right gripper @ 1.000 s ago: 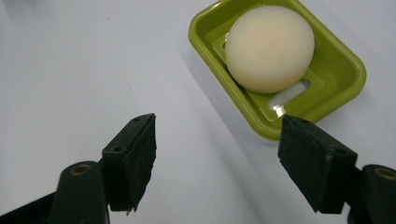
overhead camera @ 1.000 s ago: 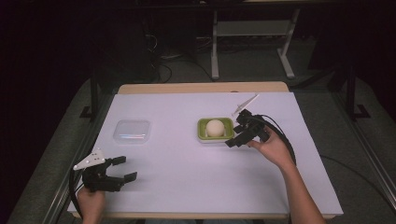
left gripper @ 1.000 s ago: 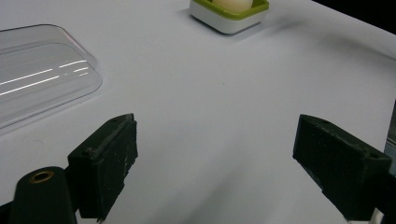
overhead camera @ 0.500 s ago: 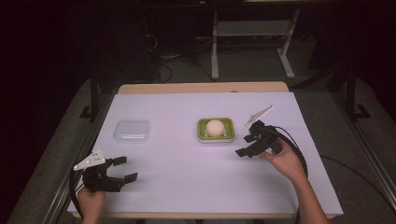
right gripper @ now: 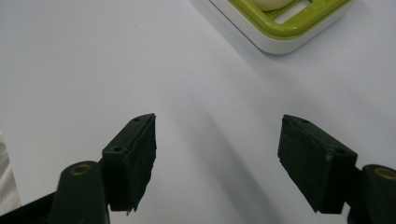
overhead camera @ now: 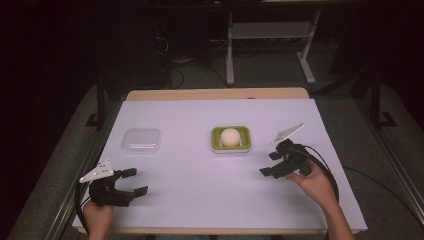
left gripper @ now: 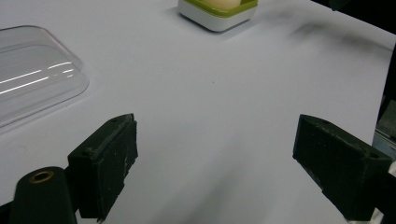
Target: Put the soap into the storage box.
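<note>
The round, pale ball (overhead camera: 230, 136) sits loose in the green-rimmed dish (overhead camera: 216, 143) near the middle of the table (overhead camera: 200, 200) — a nudge to the dish from a passing gripper could roll it out, I judge. The clear plastic lid (overhead camera: 142, 140) lying to the dish's left is light and smooth, so a shallow pinch at its edge might just slide it along the white surface.

The left gripper (overhead camera: 131, 182) is spread wide and holds nothing, low at the near left corner, well apart from the lid. The right gripper (overhead camera: 271, 163) is likewise wide apart and empty — just right of the dish, touching neither it nor the ball.
</note>
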The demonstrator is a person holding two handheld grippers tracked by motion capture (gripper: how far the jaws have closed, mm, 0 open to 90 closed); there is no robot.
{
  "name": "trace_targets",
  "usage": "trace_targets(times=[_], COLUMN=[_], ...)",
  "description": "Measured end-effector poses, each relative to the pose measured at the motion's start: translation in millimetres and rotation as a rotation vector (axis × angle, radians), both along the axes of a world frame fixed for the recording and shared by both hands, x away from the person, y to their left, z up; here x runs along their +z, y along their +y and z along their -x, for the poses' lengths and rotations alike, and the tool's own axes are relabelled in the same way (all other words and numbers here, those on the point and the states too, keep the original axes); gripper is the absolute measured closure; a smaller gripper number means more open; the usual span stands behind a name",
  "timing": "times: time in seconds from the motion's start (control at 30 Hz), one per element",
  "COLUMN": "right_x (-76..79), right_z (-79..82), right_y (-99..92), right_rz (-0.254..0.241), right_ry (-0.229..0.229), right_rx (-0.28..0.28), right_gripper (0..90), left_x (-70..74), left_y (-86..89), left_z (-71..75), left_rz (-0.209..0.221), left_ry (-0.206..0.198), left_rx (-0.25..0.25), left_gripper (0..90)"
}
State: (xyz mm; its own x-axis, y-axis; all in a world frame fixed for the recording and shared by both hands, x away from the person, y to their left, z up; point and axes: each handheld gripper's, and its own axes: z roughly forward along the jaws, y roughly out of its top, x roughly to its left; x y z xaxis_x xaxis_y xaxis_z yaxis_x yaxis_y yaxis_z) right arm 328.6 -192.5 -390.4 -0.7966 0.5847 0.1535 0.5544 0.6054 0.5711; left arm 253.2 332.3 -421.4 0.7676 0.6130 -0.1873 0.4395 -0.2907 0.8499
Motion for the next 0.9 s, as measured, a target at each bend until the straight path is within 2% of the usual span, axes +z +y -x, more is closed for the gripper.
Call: trace_targets(times=[0.17, 0.37, 0.43, 0.5, 0.57, 0.67, 0.77, 0.8, 0.83, 0.9], right_x=[-6.1, -14.1, -16.2, -18.3, -20.5, -26.0, -36.8, -38.5, -38.0, -33.1], right_z=[10.4, 23.0, 28.3, 34.7, 41.7, 50.7, 61.9, 65.6, 67.9, 68.9], right_y=[-3.4, -10.5, -13.5, -16.4, -18.6, -22.1, -23.4, -21.0, -18.1, -14.9], right_rz=[0.005, -0.010, -0.013, -0.021, -0.027, -0.050, -0.089, -0.064, -0.038, -0.030], right_ry=[-0.007, 0.009, 0.002, -0.004, -0.008, -0.029, -0.044, -0.057, -0.093, -0.146], right_rx=[0.000, -0.012, -0.016, -0.023, -0.035, -0.046, -0.082, -0.088, -0.089, -0.096], right_gripper=[27.0, 27.0, 26.5, 26.5, 26.1, 25.8, 27.3, 27.8, 27.7, 24.9], left_x=[0.6, -0.2, -0.6, -1.0, -1.7, -2.3, -1.9, -1.7, -1.6, -2.2], left_y=[-1.7, -0.1, -0.5, -1.1, -3.1, -5.3, -7.4, -7.9, -8.3, -9.1], left_z=[1.0, 1.4, 1.7, 1.5, 1.7, 1.3, 0.1, -0.5, -1.0, -1.7], left_rz=[-0.011, -0.001, 0.000, -0.008, 0.003, -0.001, -0.007, -0.008, -0.007, 0.001], left_ry=[-0.004, 0.002, 0.002, 0.001, 0.006, 0.006, 0.008, 0.005, 0.002, 0.004], left_rx=[-0.010, 0.007, 0.006, -0.005, -0.015, -0.037, -0.046, -0.044, -0.043, -0.044], left_gripper=[13.2, 13.2, 13.2, 13.2, 13.2, 13.2, 13.2, 13.2, 13.2, 13.2])
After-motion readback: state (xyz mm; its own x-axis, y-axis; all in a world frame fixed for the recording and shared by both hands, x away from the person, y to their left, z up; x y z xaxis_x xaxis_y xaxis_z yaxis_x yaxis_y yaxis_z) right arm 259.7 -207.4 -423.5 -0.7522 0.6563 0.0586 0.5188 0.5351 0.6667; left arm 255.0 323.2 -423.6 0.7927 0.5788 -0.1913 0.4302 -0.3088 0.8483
